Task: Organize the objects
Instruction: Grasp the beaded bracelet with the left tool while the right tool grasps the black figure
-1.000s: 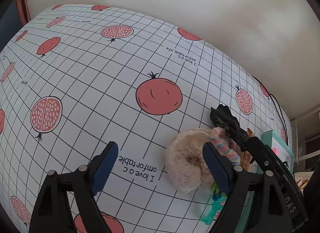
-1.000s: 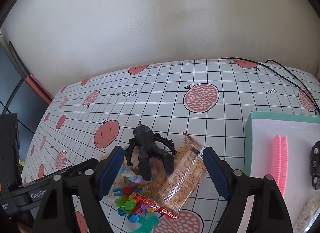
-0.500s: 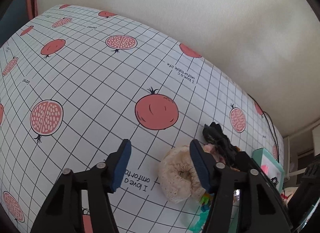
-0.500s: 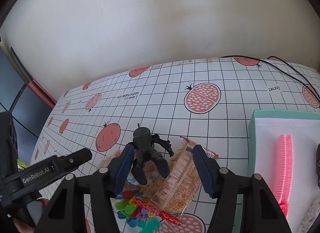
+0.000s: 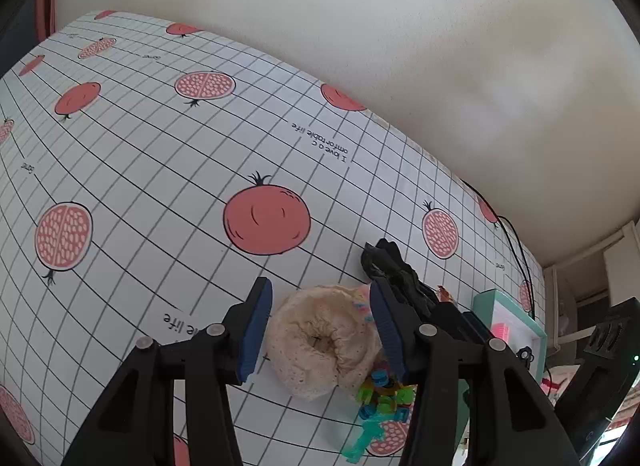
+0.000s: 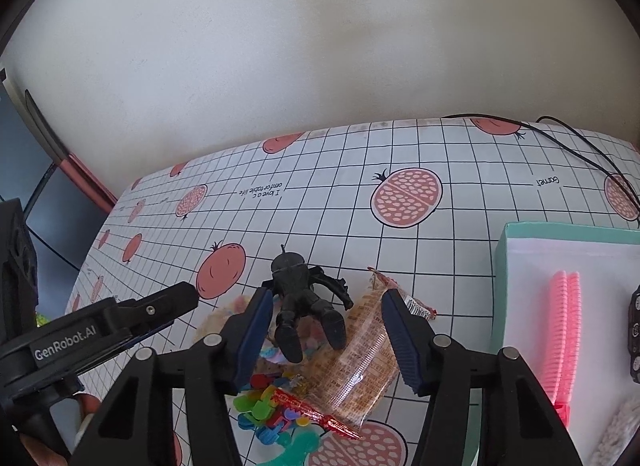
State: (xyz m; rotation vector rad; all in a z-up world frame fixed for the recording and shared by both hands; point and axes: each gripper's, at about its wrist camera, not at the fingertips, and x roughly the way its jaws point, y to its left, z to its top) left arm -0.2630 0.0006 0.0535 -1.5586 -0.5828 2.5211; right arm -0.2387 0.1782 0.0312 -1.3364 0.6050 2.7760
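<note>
My left claw (image 5: pixel 320 330) is spread around the cream scrunchie (image 5: pixel 320 342); I'd centre it, then pinch gently.

Left gripper (image 5: pixel 322 330): black plastic frame, two angular finger arms w/ blue ribbed pads (image 5: pixel 256 330) on inner faces. Silver round-head screws at arm pivots, two per side. Right gripper (image 6: pixel 326 336): same build, black frame, blue ribbed pads (image 6: pixel 400 340), silver screws. In right wrist view, left unit's side carries white "GenRobot.AI" lettering on black body, one small screw near the tip.
</note>
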